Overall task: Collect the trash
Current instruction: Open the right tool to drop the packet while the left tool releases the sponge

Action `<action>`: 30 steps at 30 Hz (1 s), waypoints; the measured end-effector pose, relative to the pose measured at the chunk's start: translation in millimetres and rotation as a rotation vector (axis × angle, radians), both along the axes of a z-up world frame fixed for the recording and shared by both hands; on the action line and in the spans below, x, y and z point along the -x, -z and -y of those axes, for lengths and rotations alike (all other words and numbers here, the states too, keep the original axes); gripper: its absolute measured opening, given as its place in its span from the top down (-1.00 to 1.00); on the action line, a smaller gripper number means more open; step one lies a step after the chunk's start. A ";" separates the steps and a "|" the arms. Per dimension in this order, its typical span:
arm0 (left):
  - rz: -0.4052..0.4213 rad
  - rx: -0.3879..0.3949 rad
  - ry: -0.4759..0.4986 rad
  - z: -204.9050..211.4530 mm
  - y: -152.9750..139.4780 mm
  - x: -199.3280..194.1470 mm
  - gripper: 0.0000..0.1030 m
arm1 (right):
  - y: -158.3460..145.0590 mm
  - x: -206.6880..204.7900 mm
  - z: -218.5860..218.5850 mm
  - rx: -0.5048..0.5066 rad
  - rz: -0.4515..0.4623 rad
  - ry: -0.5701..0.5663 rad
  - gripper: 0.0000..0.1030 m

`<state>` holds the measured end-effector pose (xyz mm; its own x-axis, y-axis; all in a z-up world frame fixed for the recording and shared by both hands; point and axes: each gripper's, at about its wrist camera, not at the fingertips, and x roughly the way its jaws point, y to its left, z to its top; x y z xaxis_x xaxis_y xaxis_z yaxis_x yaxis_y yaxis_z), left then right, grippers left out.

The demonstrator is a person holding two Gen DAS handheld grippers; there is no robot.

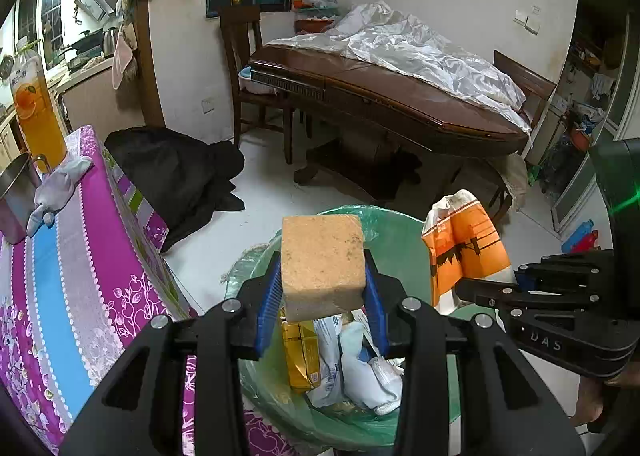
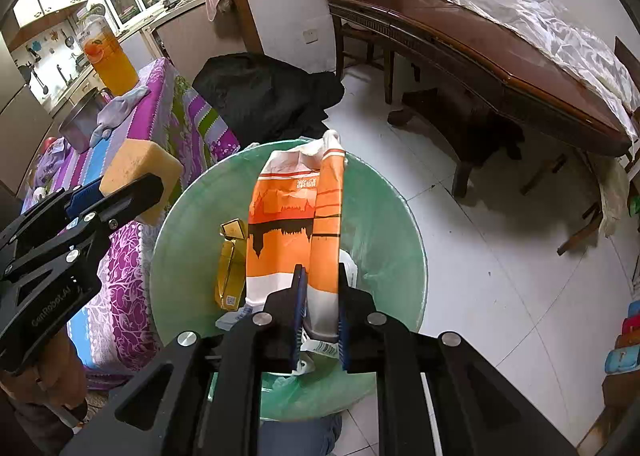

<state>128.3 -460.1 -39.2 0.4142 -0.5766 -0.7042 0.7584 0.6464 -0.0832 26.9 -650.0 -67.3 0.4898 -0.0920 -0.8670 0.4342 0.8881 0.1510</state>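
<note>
Pinched between the left gripper's (image 1: pixel 323 292) pads, a sponge block (image 1: pixel 323 262) stands upright over the green-lined bin (image 1: pixel 404 223). Right gripper (image 2: pixel 320 310), angled steeply down, clamps an orange wrapper (image 2: pixel 296 223) lengthwise, pointing away.

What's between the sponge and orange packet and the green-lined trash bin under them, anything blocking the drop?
Nothing visible. The sponge and orange packet hang over the open bin; only earlier trash lies inside.

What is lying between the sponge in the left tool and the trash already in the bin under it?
Nothing: in the left wrist view the sponge hangs over the green-lined bin, with only air down to the gold carton and white wrappers.
</note>
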 end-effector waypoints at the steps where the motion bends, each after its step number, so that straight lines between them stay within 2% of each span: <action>1: -0.001 0.001 0.000 0.1 0.3 -0.1 0.31 | 0.1 -0.2 -0.2 0.000 0.000 0.000 0.72; 10: 0.000 -0.007 0.002 4.6 7.6 1.7 0.25 | 2.8 2.2 1.5 -0.005 0.006 0.009 0.67; 13: 0.006 -0.010 -0.006 4.9 10.4 1.9 -0.22 | 3.0 3.8 2.4 -0.005 0.015 0.017 0.43; 17: 0.004 -0.013 -0.010 4.1 12.9 0.6 -0.39 | 1.7 6.7 3.5 0.002 0.029 0.027 0.38; 25: -0.007 -0.019 -0.013 -0.4 16.3 -0.5 -0.46 | -5.8 18.0 1.7 0.032 0.064 0.039 0.31; 30: -0.003 -0.018 -0.010 -6.1 16.0 4.2 -0.46 | -16.2 26.0 -8.9 0.087 0.094 0.039 0.09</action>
<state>124.2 -454.0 -55.2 0.4172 -0.5600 -0.7158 0.7520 0.6550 -0.0742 0.9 -641.1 -51.2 0.5627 -0.1855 -0.8056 0.4559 0.8825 0.1153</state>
